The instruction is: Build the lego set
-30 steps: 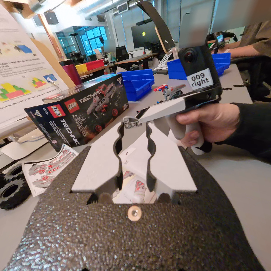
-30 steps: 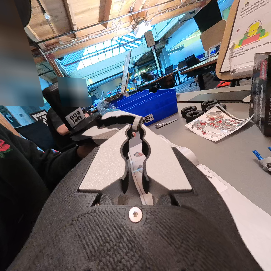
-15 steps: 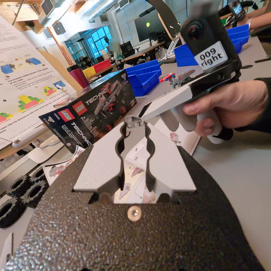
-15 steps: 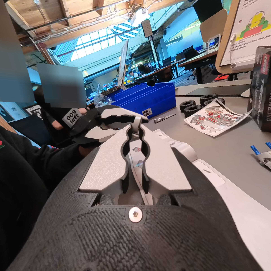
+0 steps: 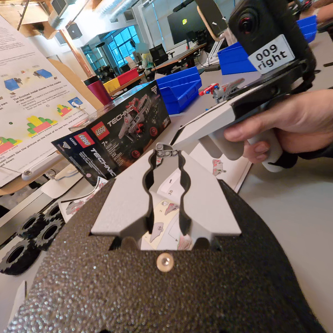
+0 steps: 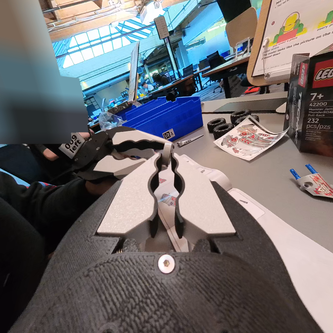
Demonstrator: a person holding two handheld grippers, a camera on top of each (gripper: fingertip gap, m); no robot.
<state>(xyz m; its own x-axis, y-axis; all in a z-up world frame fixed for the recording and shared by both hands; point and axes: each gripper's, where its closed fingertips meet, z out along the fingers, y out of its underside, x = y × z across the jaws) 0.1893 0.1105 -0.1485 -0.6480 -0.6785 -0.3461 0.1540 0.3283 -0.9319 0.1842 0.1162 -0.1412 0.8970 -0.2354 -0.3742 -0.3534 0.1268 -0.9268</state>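
A small grey Technic beam (image 5: 166,153) is held above the table where both grippers meet. My left gripper (image 5: 166,156) is shut on it, the beam spanning its fingertips. My right gripper (image 6: 166,159) comes in from the right in the left wrist view (image 5: 207,124) and is shut on the same beam (image 6: 167,151). In the right wrist view the left gripper (image 6: 129,142) reaches in from the left. The open instruction booklet (image 5: 171,203) lies under both grippers and also shows in the right wrist view (image 6: 252,221).
The black set box (image 5: 117,140) stands behind, with a sticker sheet (image 6: 252,139) and black tyres (image 6: 219,126) beside it. A grey sub-assembly with blue pins (image 6: 313,183) lies at right. Blue bins (image 6: 165,117), a partly built model (image 5: 221,90) and a maroon cup (image 5: 98,91) stand farther back. Only a small space, under 4 cm, lies between the two pairs of fingers.
Both grippers have stayed joined at the grey beam and shifted together. The right gripper now stands closer and higher in the left wrist view. The beam now lies across the left fingertips.
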